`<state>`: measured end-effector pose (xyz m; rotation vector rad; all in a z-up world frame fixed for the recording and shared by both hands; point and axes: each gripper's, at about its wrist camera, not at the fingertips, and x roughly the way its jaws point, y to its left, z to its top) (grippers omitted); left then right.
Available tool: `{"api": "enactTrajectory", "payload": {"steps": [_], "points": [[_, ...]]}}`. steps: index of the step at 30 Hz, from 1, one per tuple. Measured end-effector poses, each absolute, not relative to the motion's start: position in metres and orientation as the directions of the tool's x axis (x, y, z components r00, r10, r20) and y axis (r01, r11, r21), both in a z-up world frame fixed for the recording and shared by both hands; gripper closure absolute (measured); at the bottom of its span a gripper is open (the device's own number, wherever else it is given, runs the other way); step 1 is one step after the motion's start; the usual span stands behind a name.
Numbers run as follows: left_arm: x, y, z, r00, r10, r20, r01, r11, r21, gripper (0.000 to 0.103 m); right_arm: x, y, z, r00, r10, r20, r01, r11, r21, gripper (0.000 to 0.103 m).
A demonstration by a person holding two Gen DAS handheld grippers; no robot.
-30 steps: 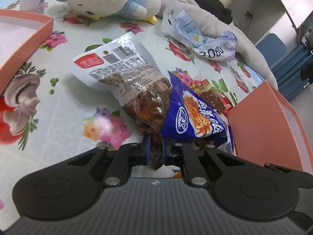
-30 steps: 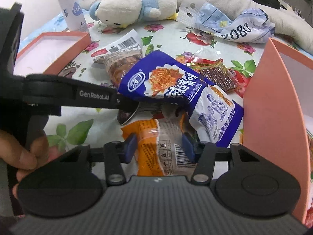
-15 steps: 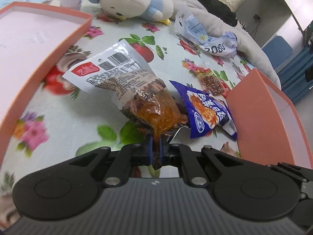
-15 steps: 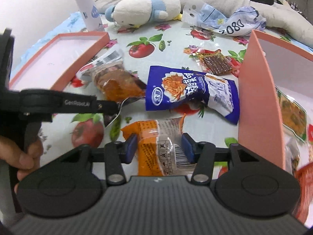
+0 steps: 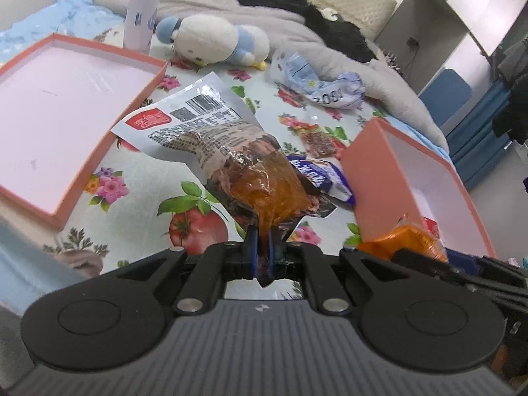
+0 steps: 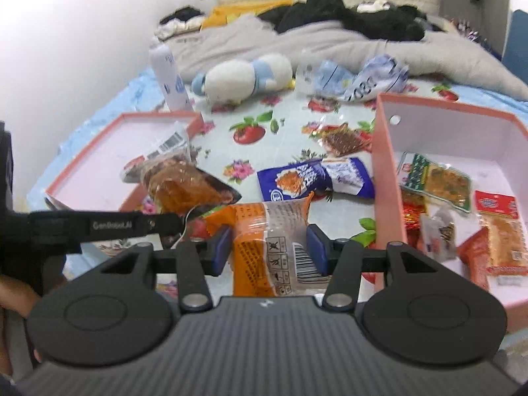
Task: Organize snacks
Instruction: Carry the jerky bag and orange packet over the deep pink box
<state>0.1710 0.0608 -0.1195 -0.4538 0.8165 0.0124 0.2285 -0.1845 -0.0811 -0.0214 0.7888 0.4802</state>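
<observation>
Item 1, left hand-held gripper point(image 5: 260, 242): jaws pressed nearly together on the bottom seam of the brown-and-clear snack pouch point(image 5: 231, 161). A second ago the pouch lay on the floral cloth point(image 5: 138, 217) among the other packets; it now hangs clear of it, label end pointing to 11 o'clock in the left wrist view.

Item 2, right hand-held gripper point(image 6: 269, 247): jaws part-spread, pinching the orange snack pack point(image 6: 270, 237) across its width. That pack has also come up off the cloth.

Reading: both packets are lifted and in transit, probably bound for the deep pink box point(image 6: 382, 178) at 3 o'clock in the right wrist view, which already holds several snack packets point(image 6: 439, 181).

Item 3, still loose on the cloth: blue noodle-snack packet point(image 6: 313, 178) at 12 o'clock of the right hand-held gripper, small red-brown packet point(image 6: 343, 140) beyond it.

Item 4, other: shallow pink lid point(image 5: 66, 105) at 10 o'clock in the left wrist view, plush bird point(image 5: 214, 43), white spray bottle point(image 5: 142, 6), crumpled blue-white bag point(image 5: 323, 85), grey bedding point(image 6: 297, 43).

Obstruction: the box's near wall stands upright between the lifted packets and its interior, so they would likely have to pass over it.
</observation>
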Motion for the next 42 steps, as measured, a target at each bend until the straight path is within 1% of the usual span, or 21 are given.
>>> {"api": "enactTrajectory", "payload": {"steps": [11, 22, 27, 32, 42], "points": [[0.104, 0.028, -0.073, 0.725, -0.206, -0.657, -0.098, 0.913, -0.395, 0.096, 0.165, -0.227, -0.039, 0.715, 0.374, -0.590, -0.351, 0.923, 0.159, 0.050], [0.077, -0.033, -0.048, 0.726, -0.316, -0.611, 0.051, 0.911, -0.410, 0.096, 0.124, -0.282, -0.026, 0.793, 0.265, -0.549, -0.226, 0.964, 0.138, 0.050], [0.084, -0.059, -0.041, 0.711, -0.356, -0.607, 0.101, 0.905, -0.413, 0.096, 0.122, -0.307, -0.026, 0.807, 0.224, -0.547, -0.170, 0.974, 0.148, 0.050], [0.105, -0.087, -0.038, 0.684, -0.390, -0.617, 0.142, 0.900, -0.411, 0.096, 0.137, -0.327, -0.029, 0.806, 0.211, -0.553, -0.137, 0.976, 0.172, 0.050], [0.186, -0.136, -0.035, 0.651, -0.409, -0.639, 0.183, 0.902, -0.391, 0.096, 0.202, -0.366, -0.039, 0.796, 0.189, -0.575, -0.096, 0.977, 0.188, 0.050]]}}
